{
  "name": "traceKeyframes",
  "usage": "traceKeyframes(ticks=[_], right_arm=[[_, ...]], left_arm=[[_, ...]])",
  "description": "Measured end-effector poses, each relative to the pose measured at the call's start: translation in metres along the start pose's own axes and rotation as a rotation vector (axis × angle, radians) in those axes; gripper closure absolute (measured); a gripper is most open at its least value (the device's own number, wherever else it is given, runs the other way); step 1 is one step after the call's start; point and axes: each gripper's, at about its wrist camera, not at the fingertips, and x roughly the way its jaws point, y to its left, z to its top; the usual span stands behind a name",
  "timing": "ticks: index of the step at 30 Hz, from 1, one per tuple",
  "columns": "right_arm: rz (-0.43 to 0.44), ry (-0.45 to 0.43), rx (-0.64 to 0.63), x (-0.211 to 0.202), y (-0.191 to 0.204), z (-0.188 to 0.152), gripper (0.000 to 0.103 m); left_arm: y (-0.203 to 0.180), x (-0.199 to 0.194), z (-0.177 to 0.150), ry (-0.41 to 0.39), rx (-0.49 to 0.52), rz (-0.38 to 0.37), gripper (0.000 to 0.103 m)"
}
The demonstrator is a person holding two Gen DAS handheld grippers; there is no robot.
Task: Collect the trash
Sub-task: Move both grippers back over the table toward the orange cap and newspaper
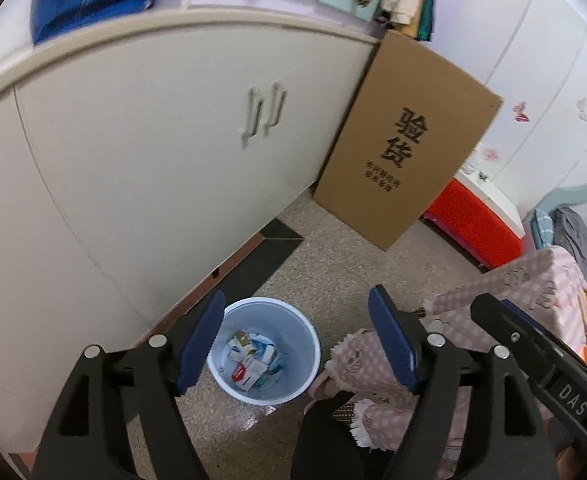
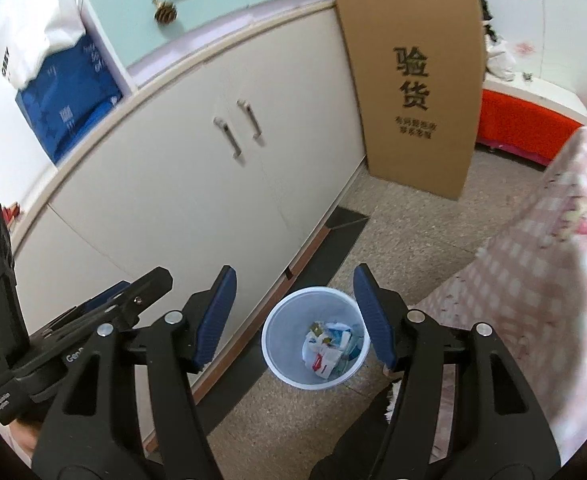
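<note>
A pale blue trash bin (image 1: pixel 293 328) stands on the speckled floor beside the white cabinet; it also shows in the right wrist view (image 2: pixel 281 320). Inside it lie several crumpled paper and packaging scraps (image 1: pixel 253 360), also seen in the right wrist view (image 2: pixel 329 348). My left gripper (image 1: pixel 297 312) is open and empty, held above the bin. My right gripper (image 2: pixel 295 284) is open and empty, also above the bin. Each gripper shows at the edge of the other's view: the right one in the left wrist view (image 1: pixel 533 344) and the left one in the right wrist view (image 2: pixel 105 304).
A white two-door cabinet (image 1: pixel 153 140) runs along the left. A tall cardboard box (image 1: pixel 409 140) leans at its far end. A bed with a pink checked cover (image 2: pixel 541 248) fills the right. A red storage box (image 1: pixel 477 224) sits behind. Speckled floor (image 2: pixel 413 224) lies between.
</note>
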Motion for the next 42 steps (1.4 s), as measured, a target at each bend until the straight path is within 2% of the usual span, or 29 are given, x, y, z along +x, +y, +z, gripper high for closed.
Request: traceKeyframes(ticks=[5,12,19,23,30,37,42], right_arm=[[-0.026,-0.073,0.028,-0.051,-0.025,0.002,0.041],[-0.080,-0.186,0.092,-0.135,-0.078,-0.005,0.039],[-0.178,-0.292,0.215,-0.213,-0.158,-0.033,0.037],[-0.249,-0.319,0.297,-0.240,-0.202,-0.055,0.037],[-0.283,-0.320,0.442,-0.255,-0.261,-0.087,0.036],[-0.232,-0.310,0.529,-0.252,-0.291,-0.101,0.037],[-0.167,-0.296,0.570,-0.246,-0.301,-0.101,0.037]], left_arm=[[-0.041,-0.032,-0.005,-0.039,0.066,-0.043,0.028],[-0.123,-0.071,-0.025,-0.076,0.214,-0.121,0.027],[-0.216,-0.086,-0.060,-0.070,0.370,-0.210,0.027],[-0.266,-0.087,-0.083,-0.077,0.485,-0.247,0.027],[-0.334,-0.070,-0.116,-0.019,0.625,-0.305,0.027],[-0.379,-0.040,-0.127,0.026,0.710,-0.292,0.027],[-0.402,-0.022,-0.129,0.048,0.769,-0.259,0.032]])
